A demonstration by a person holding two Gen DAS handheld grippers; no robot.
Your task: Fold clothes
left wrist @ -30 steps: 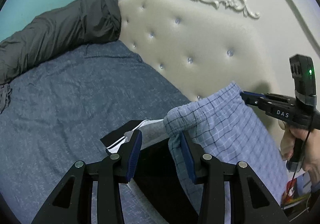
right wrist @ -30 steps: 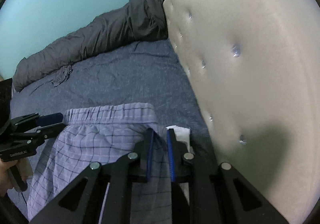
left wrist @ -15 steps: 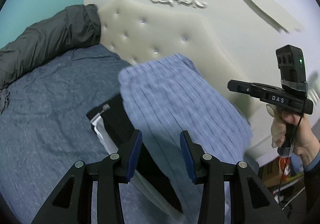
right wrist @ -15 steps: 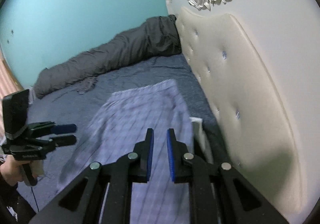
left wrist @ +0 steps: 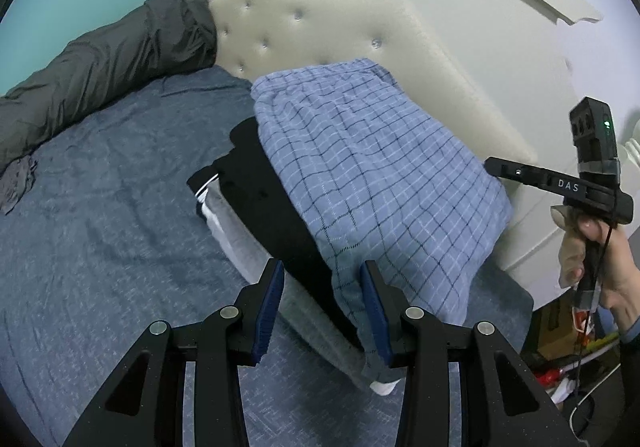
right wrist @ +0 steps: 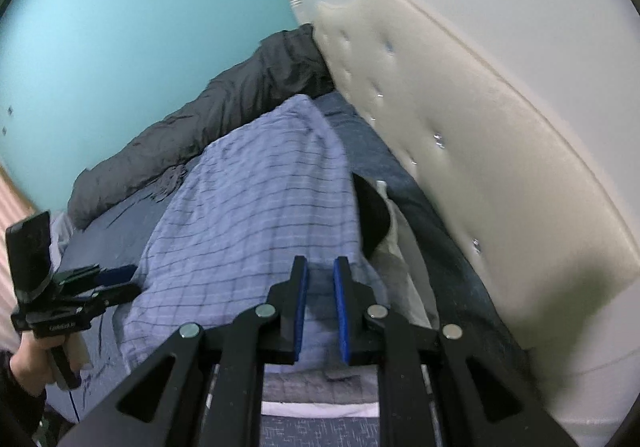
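Both grippers have drawn back from the blue plaid garment (left wrist: 372,175), which a second ago hung bunched between them and now lies flat on the stack of folded clothes (left wrist: 256,215). That stack sits just ahead of the left gripper (left wrist: 322,303), whose jaws stand parted and empty. Narrowly parted, the right gripper (right wrist: 320,303) hovers over the garment's near edge, gripping nothing.

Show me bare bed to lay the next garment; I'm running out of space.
Free: the blue bedspread between the grey duvet and the clothes pile. Crowded: the plaid shorts atop the black garment, close beside the headboard.
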